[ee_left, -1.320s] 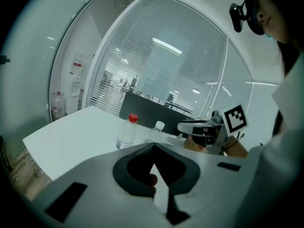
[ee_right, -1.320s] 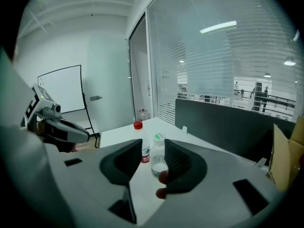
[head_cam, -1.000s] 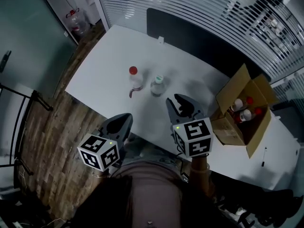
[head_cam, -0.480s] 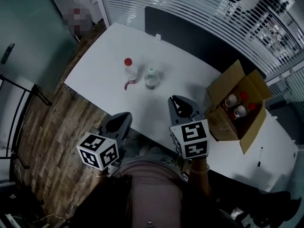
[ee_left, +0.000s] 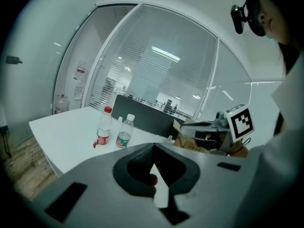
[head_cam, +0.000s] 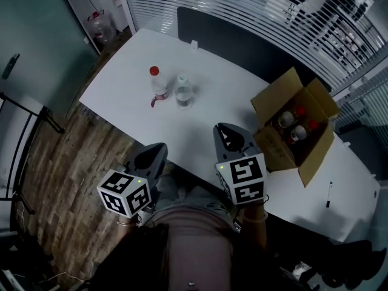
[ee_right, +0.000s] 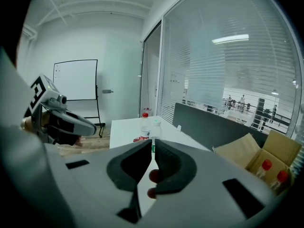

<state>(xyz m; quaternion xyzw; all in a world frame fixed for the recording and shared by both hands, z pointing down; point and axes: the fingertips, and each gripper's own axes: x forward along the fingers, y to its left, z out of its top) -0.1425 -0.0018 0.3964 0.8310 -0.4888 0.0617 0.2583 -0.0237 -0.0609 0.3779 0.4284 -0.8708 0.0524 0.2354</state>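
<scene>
Head view, left gripper: my left gripper point(head_cam: 154, 153) hangs off the near edge of the white table point(head_cam: 121, 83).
Head view, right gripper: my right gripper point(head_cam: 227, 133) shows over the table, just beside the open brown cardboard box point(head_cam: 276, 147).
Head view, bottles: the clear plastic bottle with the red cap point(head_cam: 157, 82) and the clear plastic bottle with the white cap and green label point(head_cam: 182, 93) stand side by side toward the table's far left corner, well apart from both grippers.
Head view, box contents: red-capped bottles point(head_cam: 298, 131), at least two. I cannot count past that.
Left gripper view, jaws: my tips meet, with nothing between them.
Left gripper view, bottles: both stand upright, long axes vertical, caps up. A red strip trails from the red-capped one's label onto the table, plainer here than from above.
Left gripper view, box: only its outside shows, past my right gripper point(ee_left: 186, 126). The contents are hidden.
Right gripper view, jaws: drawn together save a thin slit at the tips, gripping nothing.
Right gripper view, bottles: both stand upright beyond the slit, nearly overlapping.
Right gripper view, box: at the right, open side up, with two red caps point(ee_right: 267, 165) visible.
Right gripper view only: a whiteboard on a stand point(ee_right: 76, 80), behind my left gripper point(ee_right: 90, 126).
</scene>
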